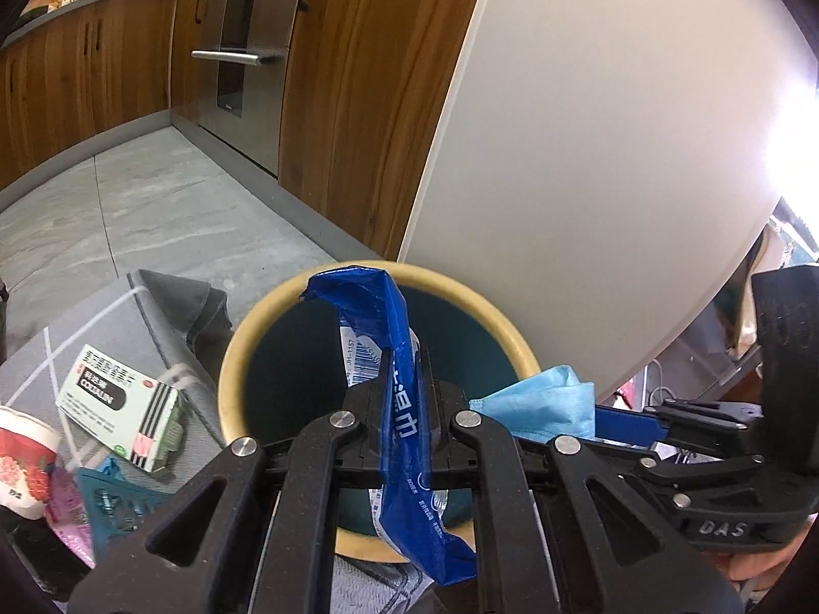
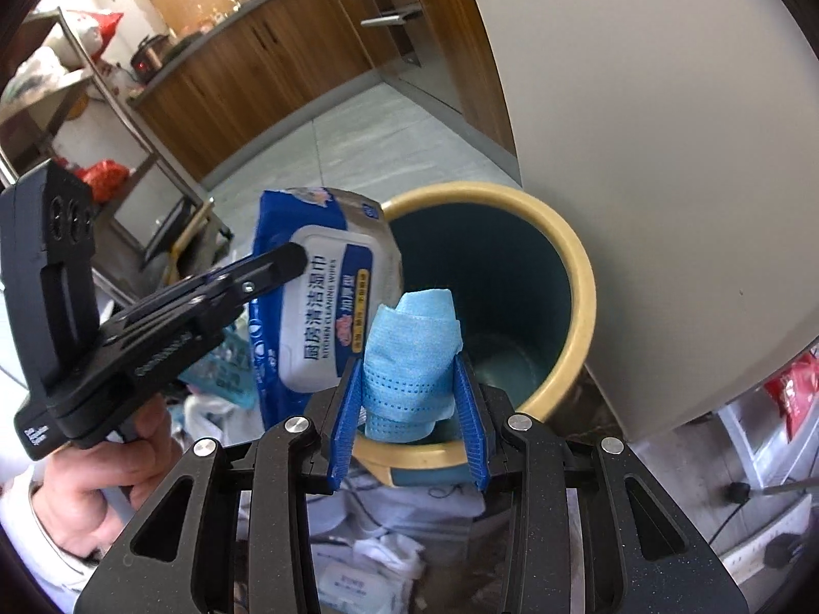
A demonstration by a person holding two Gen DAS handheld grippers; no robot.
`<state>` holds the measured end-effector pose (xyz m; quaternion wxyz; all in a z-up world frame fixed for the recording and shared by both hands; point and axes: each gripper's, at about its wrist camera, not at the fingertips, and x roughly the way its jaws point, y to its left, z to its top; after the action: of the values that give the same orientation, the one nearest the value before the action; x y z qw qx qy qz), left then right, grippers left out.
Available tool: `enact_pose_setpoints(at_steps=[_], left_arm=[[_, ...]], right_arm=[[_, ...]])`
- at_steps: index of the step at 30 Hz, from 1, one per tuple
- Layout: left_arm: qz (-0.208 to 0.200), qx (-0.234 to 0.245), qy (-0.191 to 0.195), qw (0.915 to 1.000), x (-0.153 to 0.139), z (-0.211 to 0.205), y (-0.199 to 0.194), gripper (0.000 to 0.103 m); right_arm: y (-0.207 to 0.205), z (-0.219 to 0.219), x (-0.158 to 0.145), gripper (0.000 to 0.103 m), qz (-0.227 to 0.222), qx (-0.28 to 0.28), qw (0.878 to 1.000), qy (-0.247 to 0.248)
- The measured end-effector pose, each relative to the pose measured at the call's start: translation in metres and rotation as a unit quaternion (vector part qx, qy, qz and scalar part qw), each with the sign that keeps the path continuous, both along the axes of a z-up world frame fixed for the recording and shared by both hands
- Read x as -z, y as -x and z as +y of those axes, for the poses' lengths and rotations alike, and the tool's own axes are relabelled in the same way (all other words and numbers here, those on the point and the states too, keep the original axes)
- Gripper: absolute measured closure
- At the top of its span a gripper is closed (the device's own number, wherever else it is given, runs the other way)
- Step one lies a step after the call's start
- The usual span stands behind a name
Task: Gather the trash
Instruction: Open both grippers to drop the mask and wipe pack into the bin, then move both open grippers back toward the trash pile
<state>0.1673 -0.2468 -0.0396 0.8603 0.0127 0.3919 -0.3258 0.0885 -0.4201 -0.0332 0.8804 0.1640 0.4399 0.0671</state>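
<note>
My left gripper (image 1: 402, 399) is shut on a blue wet-wipes pack (image 1: 396, 358) and holds it upright over the open mouth of the teal bin with a cream rim (image 1: 230, 358). The pack (image 2: 327, 302) and the left gripper (image 2: 286, 261) also show in the right wrist view, left of the bin (image 2: 578, 276). My right gripper (image 2: 409, 378) with blue fingers (image 2: 345, 409) is shut on a crumpled light-blue face mask (image 2: 409, 358) above the bin's near rim. The mask (image 1: 542, 399) also shows in the left wrist view, at the bin's right edge.
A white cabinet side (image 1: 614, 153) stands right behind the bin. On the grey rug (image 1: 169, 307) to the left lie a green medicine box (image 1: 117, 399), a red-printed paper cup (image 1: 23, 460) and a teal basket (image 1: 117, 506). More trash lies below the bin (image 2: 358, 563).
</note>
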Motion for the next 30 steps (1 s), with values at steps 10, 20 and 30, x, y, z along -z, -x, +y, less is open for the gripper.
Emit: enact_pose_setpoints(at_steps=[10,20,30], left_arm=[[0.024,-0.013,-0.011,0.9996,0.018,0.004,-0.009,0.08],[0.008,-0.033,0.002,0.9994,-0.007,0.021,-0.006,0.057],[-0.043,-0.101,0.0,0.9939,-0.056,0.095,0.01,0.041]], right_arm=[[-0.007,0.004,0.011,0.062,0.03,-0.012,0.999,0.015],[-0.007,0.008,-0.005,0.047,0.006,0.003,1.0,0.005],[-0.012,0.044,-0.025,0.041,-0.038,-0.028,0.999,-0.011]])
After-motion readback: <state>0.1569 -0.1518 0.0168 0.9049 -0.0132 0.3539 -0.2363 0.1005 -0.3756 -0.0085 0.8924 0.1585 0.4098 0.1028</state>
